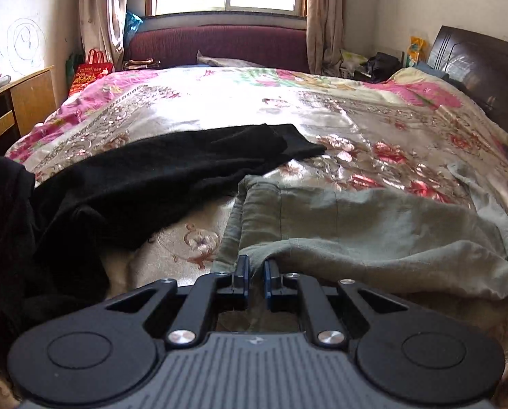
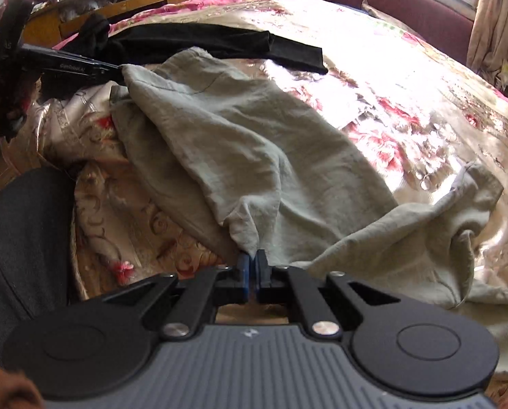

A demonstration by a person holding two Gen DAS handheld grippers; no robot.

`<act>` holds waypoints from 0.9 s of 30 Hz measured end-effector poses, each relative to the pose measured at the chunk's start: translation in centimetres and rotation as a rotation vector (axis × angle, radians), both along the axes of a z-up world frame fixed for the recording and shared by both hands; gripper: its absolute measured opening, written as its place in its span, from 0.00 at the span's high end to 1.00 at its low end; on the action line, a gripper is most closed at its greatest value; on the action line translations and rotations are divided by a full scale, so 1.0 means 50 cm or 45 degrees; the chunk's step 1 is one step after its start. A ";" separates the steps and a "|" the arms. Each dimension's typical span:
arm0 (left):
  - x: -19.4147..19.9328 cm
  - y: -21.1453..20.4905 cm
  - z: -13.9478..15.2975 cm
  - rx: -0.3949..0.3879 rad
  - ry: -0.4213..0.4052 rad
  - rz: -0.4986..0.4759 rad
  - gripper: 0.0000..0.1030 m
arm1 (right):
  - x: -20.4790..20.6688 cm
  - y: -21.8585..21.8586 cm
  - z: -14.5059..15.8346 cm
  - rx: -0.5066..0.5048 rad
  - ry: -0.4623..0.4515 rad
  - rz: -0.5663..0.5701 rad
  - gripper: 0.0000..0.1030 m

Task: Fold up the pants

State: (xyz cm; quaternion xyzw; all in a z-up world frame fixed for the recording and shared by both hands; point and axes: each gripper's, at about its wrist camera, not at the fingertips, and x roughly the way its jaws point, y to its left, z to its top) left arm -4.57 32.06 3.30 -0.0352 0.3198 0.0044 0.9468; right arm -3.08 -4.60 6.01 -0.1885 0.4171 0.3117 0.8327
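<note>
Grey-green pants [image 1: 373, 225] lie rumpled across the near side of a bed with a floral cover [image 1: 254, 102]. At the bottom of the left wrist view my left gripper [image 1: 256, 267] is shut on one edge of them. The right wrist view shows the same left gripper [image 2: 119, 67] pinching a raised corner of the pants [image 2: 236, 143]. My right gripper [image 2: 252, 260] is shut on a pulled-up point of the cloth near the middle fold. The pants hang slack between the two grips, and a loose end bunches at the right [image 2: 458, 231].
A black garment [image 1: 172, 170] lies on the bed beyond the pants and spills over the left edge. A wooden desk [image 1: 22, 95] stands left, a maroon couch [image 1: 219, 44] under the window, a dark headboard [image 1: 475, 64] right. The person's dark clothing [image 2: 15, 238] fills the near left.
</note>
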 end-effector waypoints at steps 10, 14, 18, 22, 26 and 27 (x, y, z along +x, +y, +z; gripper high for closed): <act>-0.048 0.029 -0.008 -0.001 0.016 0.065 0.78 | -0.043 0.051 0.011 -0.033 -0.065 0.102 0.96; -0.053 -0.026 -0.029 0.181 0.068 -0.060 0.74 | -0.058 0.059 -0.009 -0.116 -0.072 0.142 0.92; -0.046 -0.050 -0.032 0.255 0.083 -0.133 0.65 | -0.069 0.077 0.010 -0.196 -0.183 0.166 0.91; -0.038 -0.062 -0.050 0.336 0.102 -0.180 0.64 | -0.083 0.124 0.033 -0.148 -0.257 0.301 0.70; -0.018 -0.071 -0.067 0.501 0.100 -0.190 0.64 | -0.082 0.224 0.014 -0.139 -0.334 0.488 0.67; -0.015 -0.069 -0.068 0.509 0.104 -0.207 0.64 | -0.080 0.255 0.005 -0.128 -0.370 0.529 0.67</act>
